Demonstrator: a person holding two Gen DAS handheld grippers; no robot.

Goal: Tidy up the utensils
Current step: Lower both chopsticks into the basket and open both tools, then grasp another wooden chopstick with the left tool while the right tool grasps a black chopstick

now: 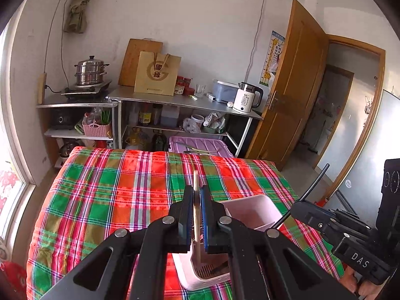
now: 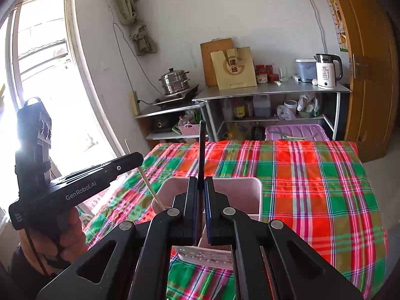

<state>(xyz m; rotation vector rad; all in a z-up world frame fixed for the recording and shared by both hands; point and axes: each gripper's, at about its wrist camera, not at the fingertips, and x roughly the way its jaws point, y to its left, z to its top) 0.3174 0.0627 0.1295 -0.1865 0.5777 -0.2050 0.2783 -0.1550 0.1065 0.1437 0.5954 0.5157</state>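
My worry is a snag: each stick is long and pinched near one end, so lowering it tilted could catch the pink holder [image 1: 252,212] rim and tip it on the soft plaid cloth [image 1: 112,187]. At lower centre of each frame, the left gripper [image 1: 197,215] clamps a pale wooden chopstick [image 1: 195,190]; the right gripper [image 2: 200,207] clamps a black chopstick [image 2: 202,155]. Both are thin and smooth.

The pink holder [image 2: 250,195] blocks both claws; plaid cloth [image 2: 312,187] beyond lies open.
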